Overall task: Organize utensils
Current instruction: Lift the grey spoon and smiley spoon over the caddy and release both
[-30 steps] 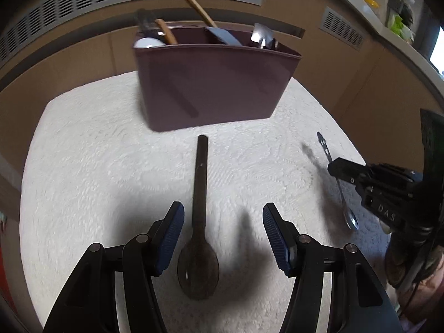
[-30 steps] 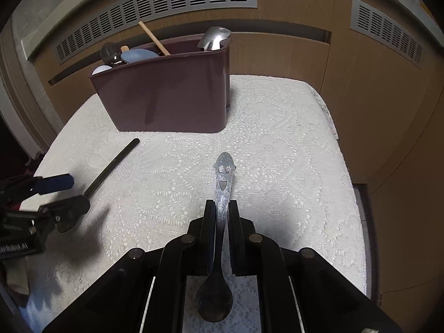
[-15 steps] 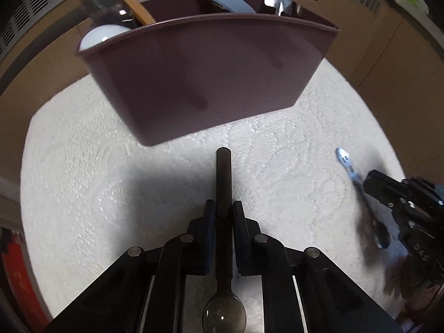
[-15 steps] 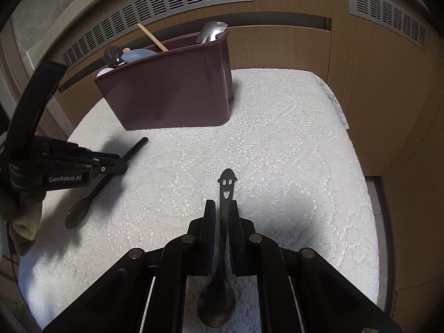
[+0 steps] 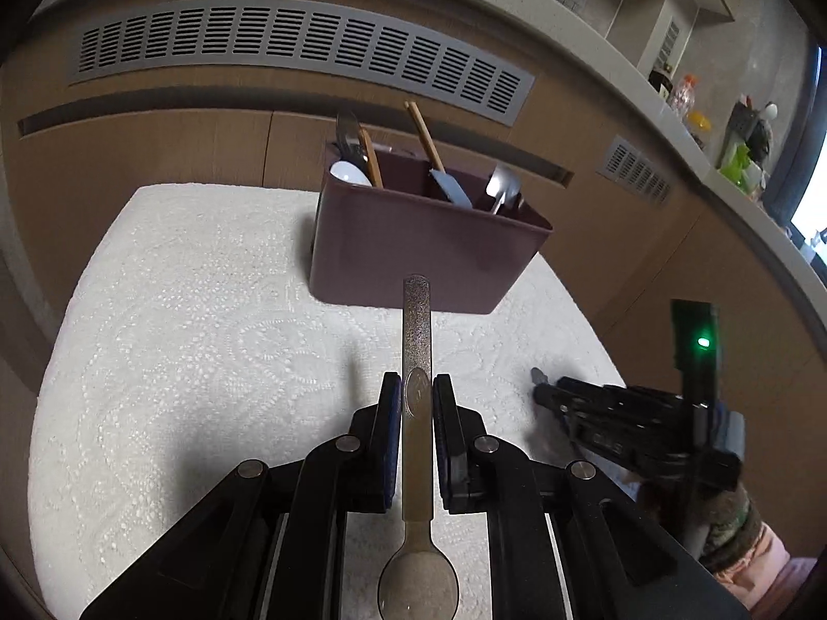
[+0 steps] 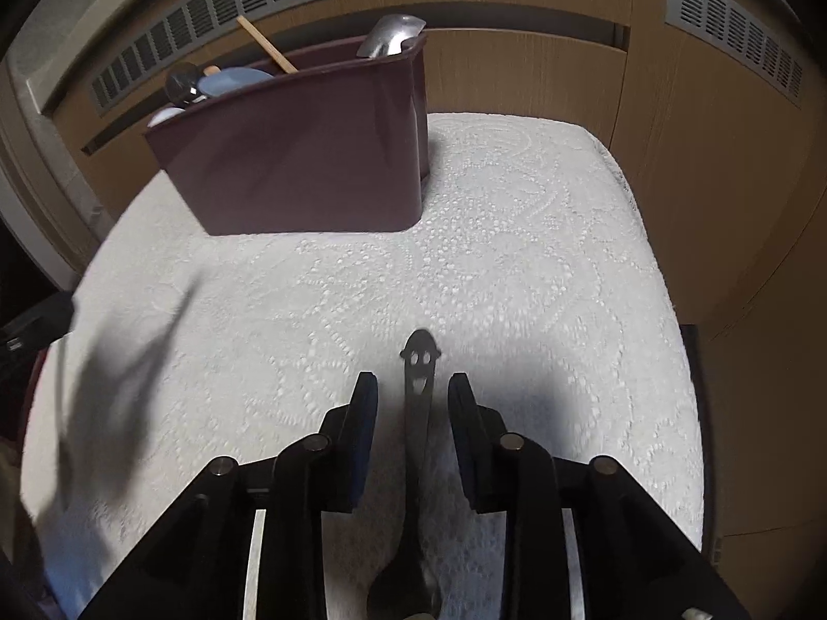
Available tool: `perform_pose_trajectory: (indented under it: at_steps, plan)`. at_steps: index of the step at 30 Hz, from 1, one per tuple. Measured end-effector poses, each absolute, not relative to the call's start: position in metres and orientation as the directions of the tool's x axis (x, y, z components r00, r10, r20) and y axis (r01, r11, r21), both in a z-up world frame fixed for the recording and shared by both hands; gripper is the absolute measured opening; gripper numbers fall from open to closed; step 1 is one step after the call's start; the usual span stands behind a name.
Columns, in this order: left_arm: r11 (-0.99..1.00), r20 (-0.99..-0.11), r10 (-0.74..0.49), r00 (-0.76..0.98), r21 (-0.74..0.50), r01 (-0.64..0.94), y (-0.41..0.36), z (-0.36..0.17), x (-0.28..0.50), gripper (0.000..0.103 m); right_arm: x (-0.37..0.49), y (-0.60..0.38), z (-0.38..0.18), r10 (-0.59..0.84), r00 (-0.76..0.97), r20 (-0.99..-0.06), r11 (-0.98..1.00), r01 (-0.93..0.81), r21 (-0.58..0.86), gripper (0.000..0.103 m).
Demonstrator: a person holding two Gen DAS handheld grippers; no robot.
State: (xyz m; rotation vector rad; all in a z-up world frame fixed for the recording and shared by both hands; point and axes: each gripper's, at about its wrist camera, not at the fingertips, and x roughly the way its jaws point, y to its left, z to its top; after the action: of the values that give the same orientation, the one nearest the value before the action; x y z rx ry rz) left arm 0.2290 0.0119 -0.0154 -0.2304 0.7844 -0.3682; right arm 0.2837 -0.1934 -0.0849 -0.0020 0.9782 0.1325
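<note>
On the white lace cloth (image 5: 196, 310) covering the table, a maroon utensil caddy (image 5: 424, 253) is seen standing at the far side, already holding several utensils in its compartments. The left gripper (image 5: 416, 398) is found closed on a long dark spoon (image 5: 416, 341), its pads pressing the flat handle about midway; the handle end projects forward toward the caddy and the bowl lies back beneath the gripper body. The spoon is held clear of the cloth, with the caddy ahead and apart.

The right gripper (image 6: 412, 398) is recorded with its jaws just parted; a small metal spoon (image 6: 419, 367) with a smiling-face cut-out at the handle end lies between the pads, neither of which is seen to press on it. Whether it rests fully on the cloth cannot be told, though it appears to. Its bowl is mostly hidden under the gripper.

Both spoons are judged light and rigid. The metal one is judged smooth and liable to slip or pivot if taken near one end; a hold across the flat of the handle, close to its middle, is advised. The dark spoon's speckled handle appears to offer more friction, and its present mid-handle hold is judged adequate for a handle-first or tilted entry into a compartment. The soft, textured cloth may snag a fingertip on a low approach.
</note>
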Motion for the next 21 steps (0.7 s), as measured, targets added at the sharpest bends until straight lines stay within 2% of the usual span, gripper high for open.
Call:
perform_pose_trajectory:
  at_steps: [4,5,10,11,12,16,19,21]
  plan:
    - [0.901,-0.63,-0.425,0.65,-0.366,0.234,0.018,-0.017,0.228,0.012,0.293,-0.187,-0.086,0.09,0.543,-0.835,0.992,-0.126,0.025,0.026]
    - [0.898,-0.627,-0.429,0.65,-0.372,0.234,0.022,-0.016,0.228,0.012,0.292,-0.185,-0.084,0.082,0.543,-0.836,0.991,-0.133,0.01,0.016]
    - [0.89,-0.617,-0.443,0.651,-0.39,0.237,0.028,-0.012,0.224,0.012,0.268,-0.187,-0.063,0.086,0.595,-0.799,0.99,-0.142,0.001,0.015]
    - [0.888,-0.614,-0.446,0.651,-0.393,0.238,0.029,-0.012,0.223,0.012,0.263,-0.189,-0.057,0.093,0.606,-0.79,0.99,-0.144,0.007,0.003]
    - [0.887,-0.612,-0.448,0.651,-0.396,0.238,0.029,-0.011,0.222,0.012,0.256,-0.192,-0.051,0.105,0.615,-0.781,0.989,-0.148,0.017,0.0]
    - [0.886,-0.608,-0.451,0.653,-0.396,0.243,0.027,-0.008,0.219,0.012,0.236,-0.193,-0.033,0.109,0.654,-0.749,0.986,-0.169,-0.004,0.0]
    - [0.89,-0.618,-0.443,0.65,-0.393,0.233,0.025,-0.008,0.218,0.012,0.224,-0.198,-0.032,0.122,0.637,-0.761,0.98,-0.196,-0.007,0.006]
    - [0.89,-0.619,-0.442,0.649,-0.391,0.234,0.025,-0.008,0.217,0.012,0.214,-0.203,-0.037,0.134,0.612,-0.78,0.979,-0.204,0.008,0.015]
